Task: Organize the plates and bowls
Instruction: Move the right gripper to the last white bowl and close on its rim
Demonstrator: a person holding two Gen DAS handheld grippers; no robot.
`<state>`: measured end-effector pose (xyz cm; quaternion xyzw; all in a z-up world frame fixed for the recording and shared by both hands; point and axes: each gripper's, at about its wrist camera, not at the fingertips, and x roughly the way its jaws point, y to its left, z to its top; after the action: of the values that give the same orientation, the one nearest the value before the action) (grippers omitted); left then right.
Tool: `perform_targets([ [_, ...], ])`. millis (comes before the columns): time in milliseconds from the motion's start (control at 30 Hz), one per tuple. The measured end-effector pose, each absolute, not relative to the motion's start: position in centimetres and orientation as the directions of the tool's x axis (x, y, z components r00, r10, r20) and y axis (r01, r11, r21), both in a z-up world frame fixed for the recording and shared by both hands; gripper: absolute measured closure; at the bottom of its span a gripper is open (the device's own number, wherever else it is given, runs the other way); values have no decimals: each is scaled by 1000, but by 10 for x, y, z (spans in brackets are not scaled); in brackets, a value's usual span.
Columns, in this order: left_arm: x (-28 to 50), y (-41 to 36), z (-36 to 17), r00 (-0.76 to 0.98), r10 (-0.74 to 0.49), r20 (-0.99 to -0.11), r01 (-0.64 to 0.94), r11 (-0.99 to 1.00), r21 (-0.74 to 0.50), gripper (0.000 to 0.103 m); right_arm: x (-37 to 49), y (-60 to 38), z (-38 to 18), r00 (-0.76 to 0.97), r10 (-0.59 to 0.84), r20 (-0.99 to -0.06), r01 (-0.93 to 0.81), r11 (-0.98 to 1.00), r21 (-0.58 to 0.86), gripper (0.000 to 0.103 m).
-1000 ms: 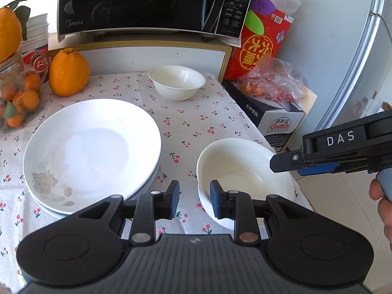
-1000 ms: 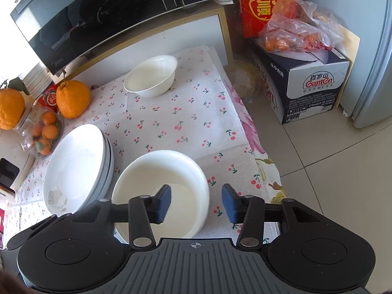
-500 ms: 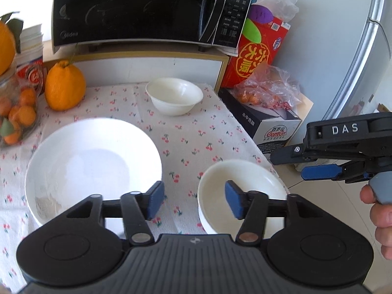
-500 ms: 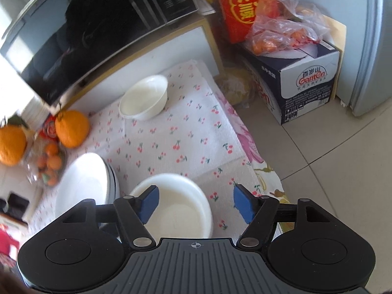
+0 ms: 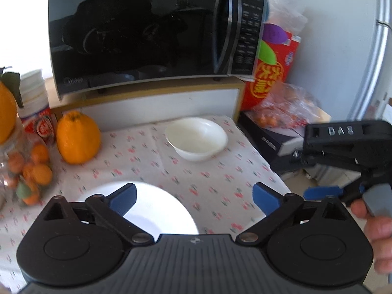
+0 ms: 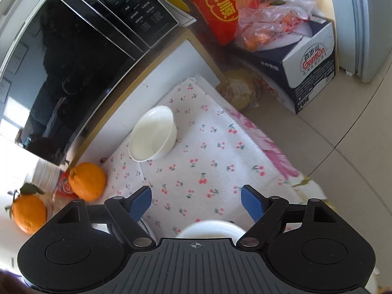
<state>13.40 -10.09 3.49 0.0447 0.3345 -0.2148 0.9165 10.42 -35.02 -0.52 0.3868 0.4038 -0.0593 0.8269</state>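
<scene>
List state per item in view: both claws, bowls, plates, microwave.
left claw: open, holding nothing
right claw: open, holding nothing
far bowl: upright, nothing visible inside
near bowl: upright, mostly hidden below the right claw
plates: on the cloth, partly hidden by the left claw
microwave: door shut

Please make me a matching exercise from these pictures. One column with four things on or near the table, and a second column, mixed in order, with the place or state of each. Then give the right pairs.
Things:
1. small white bowl
2. plates
3. microwave
4. left gripper

Places or states:
A. on the raised shelf behind the table
B. open, holding nothing
C. at the far end of the cherry-print cloth, in front of the shelf
D. near edge of the table, partly hidden by the left gripper

Right pairs: 1-C, 2-D, 3-A, 4-B
</scene>
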Motion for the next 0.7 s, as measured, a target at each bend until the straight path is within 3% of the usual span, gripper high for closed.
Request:
perform_targets([
  [333, 208, -98, 29, 660, -321, -679, 348, 932, -102, 0, 151, -346, -35, 678, 214, -703, 480, 597, 643, 20],
  [533, 250, -96, 10, 629, -366, -686, 326, 925, -194, 1, 169, -345, -50, 716, 206, -666, 470, 563, 680, 20],
  [633, 268, -96, 0, 612, -405, -679, 330, 911, -246, 4, 176, -343, -57, 751, 207, -627, 456, 523, 720, 20],
  [700, 279, -97, -6, 602, -432, -672, 332, 900, -282, 12, 180, -341, -62, 771, 208, -601, 444, 501, 743, 20],
])
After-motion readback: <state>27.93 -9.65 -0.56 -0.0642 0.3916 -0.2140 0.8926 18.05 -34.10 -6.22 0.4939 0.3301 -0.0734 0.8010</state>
